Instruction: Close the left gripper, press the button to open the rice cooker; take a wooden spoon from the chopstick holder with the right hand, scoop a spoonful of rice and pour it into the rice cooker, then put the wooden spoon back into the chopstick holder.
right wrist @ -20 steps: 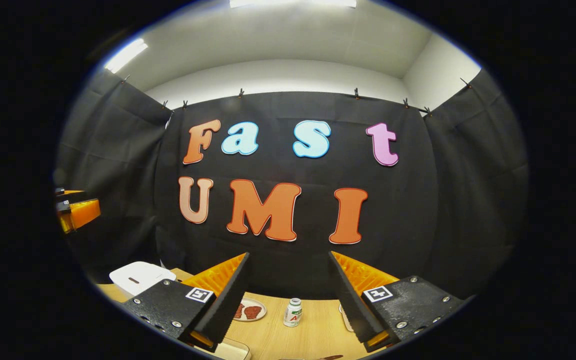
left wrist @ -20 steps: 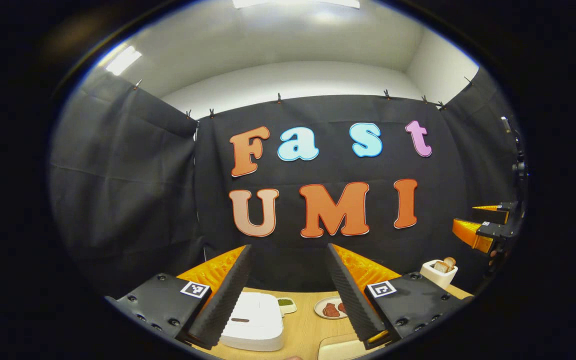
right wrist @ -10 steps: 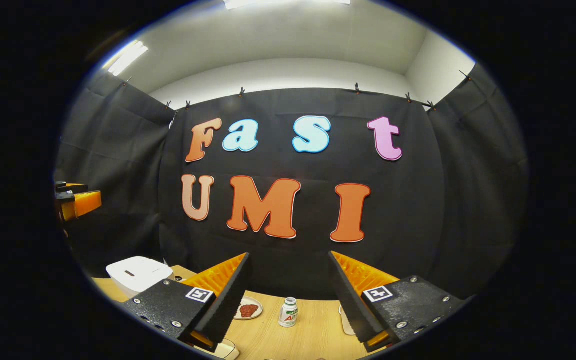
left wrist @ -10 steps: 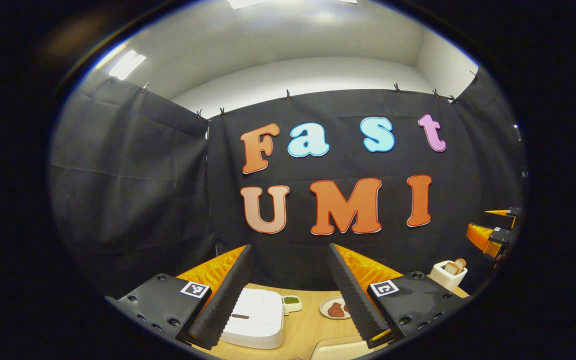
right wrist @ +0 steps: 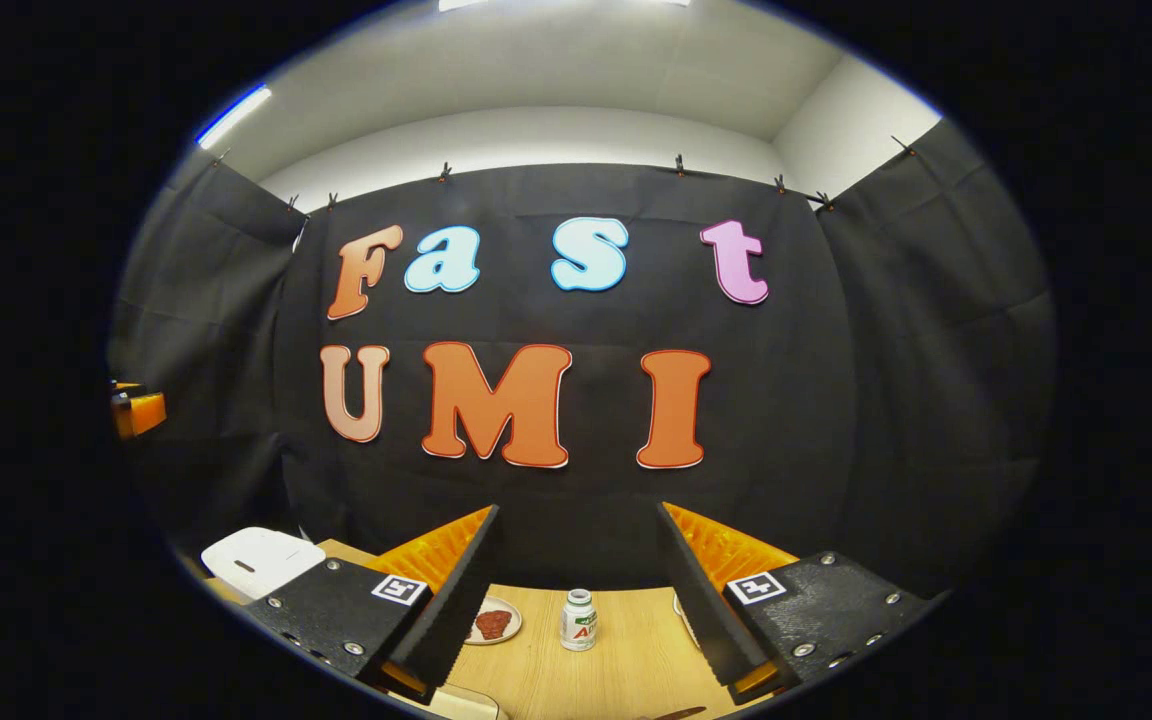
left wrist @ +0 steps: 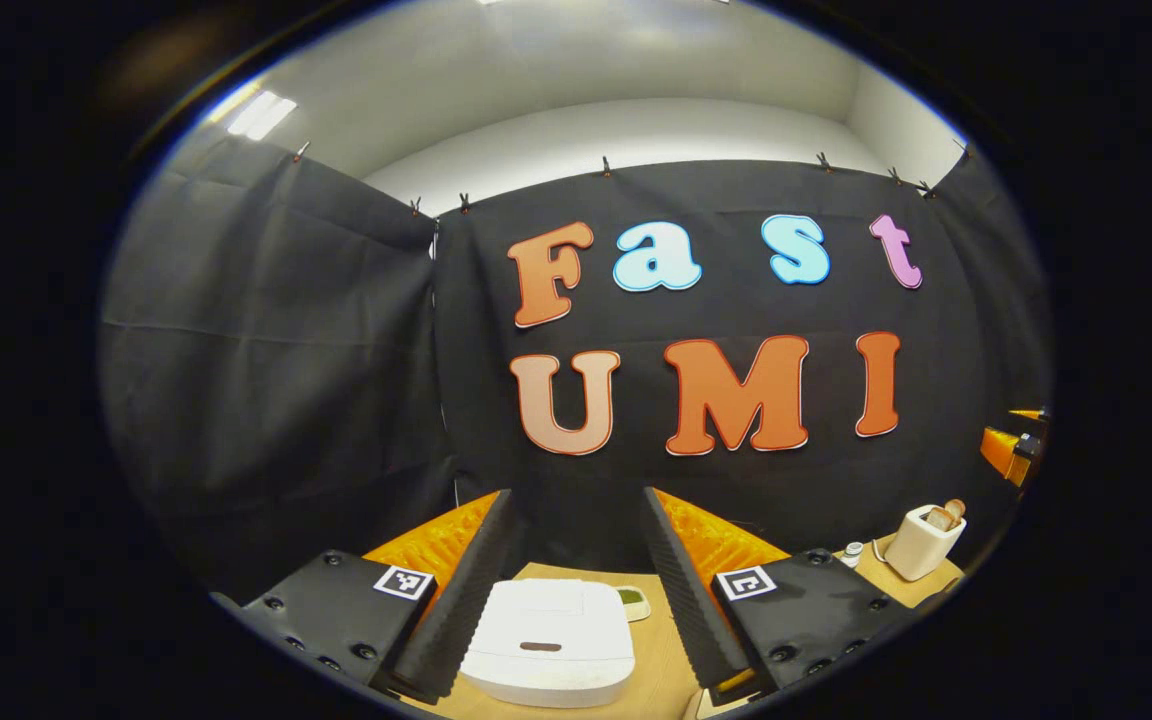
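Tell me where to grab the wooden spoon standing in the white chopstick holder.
Take the wooden spoon by the end that sticks up above the rim of the chopstick holder, coming down from above with the right tool open. The rest is sunk inside the upright holder, so only that tip is free. It's too small to tell bowl from handle.

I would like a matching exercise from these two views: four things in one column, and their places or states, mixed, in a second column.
Things:
1. rice cooker
2. pill bottle
3. white holder
4. left hand-held gripper

Places or states:
A. open, holding nothing
B. far right of the left gripper view, near the wall
C. lid shut, between the left fingers in view
D. upright on the table, between the right fingers in view

Pairs: 1-C, 2-D, 3-B, 4-A
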`<state>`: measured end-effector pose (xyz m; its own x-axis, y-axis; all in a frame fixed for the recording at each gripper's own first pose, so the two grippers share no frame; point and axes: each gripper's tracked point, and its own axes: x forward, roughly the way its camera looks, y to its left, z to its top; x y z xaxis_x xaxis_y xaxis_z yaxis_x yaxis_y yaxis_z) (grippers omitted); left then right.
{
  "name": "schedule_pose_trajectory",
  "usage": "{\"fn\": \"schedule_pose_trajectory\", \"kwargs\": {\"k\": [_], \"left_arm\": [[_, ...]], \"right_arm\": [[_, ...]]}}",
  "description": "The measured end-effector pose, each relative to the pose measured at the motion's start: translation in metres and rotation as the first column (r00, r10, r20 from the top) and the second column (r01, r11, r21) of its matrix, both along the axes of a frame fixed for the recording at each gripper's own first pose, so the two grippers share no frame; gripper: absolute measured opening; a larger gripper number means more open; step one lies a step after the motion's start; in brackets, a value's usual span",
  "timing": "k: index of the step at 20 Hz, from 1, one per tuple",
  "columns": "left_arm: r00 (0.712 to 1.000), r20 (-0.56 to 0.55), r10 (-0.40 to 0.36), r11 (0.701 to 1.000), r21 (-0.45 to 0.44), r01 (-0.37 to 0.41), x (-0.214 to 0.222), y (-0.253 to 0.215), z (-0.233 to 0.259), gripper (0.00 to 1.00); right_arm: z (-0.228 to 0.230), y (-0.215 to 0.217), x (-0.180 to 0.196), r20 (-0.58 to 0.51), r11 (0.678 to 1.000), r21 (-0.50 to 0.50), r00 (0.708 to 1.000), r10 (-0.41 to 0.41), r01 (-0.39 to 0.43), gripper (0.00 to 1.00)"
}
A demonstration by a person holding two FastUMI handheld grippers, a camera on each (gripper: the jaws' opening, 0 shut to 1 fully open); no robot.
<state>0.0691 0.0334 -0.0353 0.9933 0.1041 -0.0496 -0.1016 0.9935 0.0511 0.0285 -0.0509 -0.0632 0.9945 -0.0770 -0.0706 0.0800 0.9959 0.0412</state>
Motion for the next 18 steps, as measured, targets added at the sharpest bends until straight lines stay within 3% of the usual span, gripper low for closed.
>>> {"fn": "schedule_pose_trajectory", "kwargs": {"k": [3,4,6,7,12,18], "left_arm": [[0.999,-0.047,-0.025,1.000,0.015,0.026,0.014,0.017,-0.021,0.65],[0.998,-0.065,-0.027,0.999,0.032,0.029,0.021,0.021,-0.031,0.64],[0.996,-0.075,0.041,0.999,0.037,-0.038,0.031,0.043,-0.041,0.25],[0.994,-0.109,0.002,1.000,0.004,-0.002,0.039,0.038,-0.052,0.05],[0.948,-0.317,-0.041,0.992,-0.128,0.000,0.053,0.053,-0.126,0.07],[0.821,-0.550,-0.151,0.959,-0.283,-0.013,0.066,0.047,-0.216,0.03]], "right_arm": [[-0.006,0.006,-0.003,-0.018,0.999,-0.015,0.999,-0.033,0.033,0.93],[-0.006,0.007,-0.004,-0.020,0.999,-0.023,0.999,-0.044,0.043,0.94],[-0.009,0.008,-0.008,-0.028,0.997,-0.037,0.998,-0.063,0.062,0.93],[-0.010,0.007,-0.009,-0.030,0.996,-0.044,0.997,-0.074,0.073,0.93],[-0.018,0.000,-0.016,-0.053,0.992,-0.066,0.993,-0.110,0.106,0.94],[-0.032,-0.018,-0.038,-0.088,0.983,-0.092,0.982,-0.168,0.160,0.93]]}}
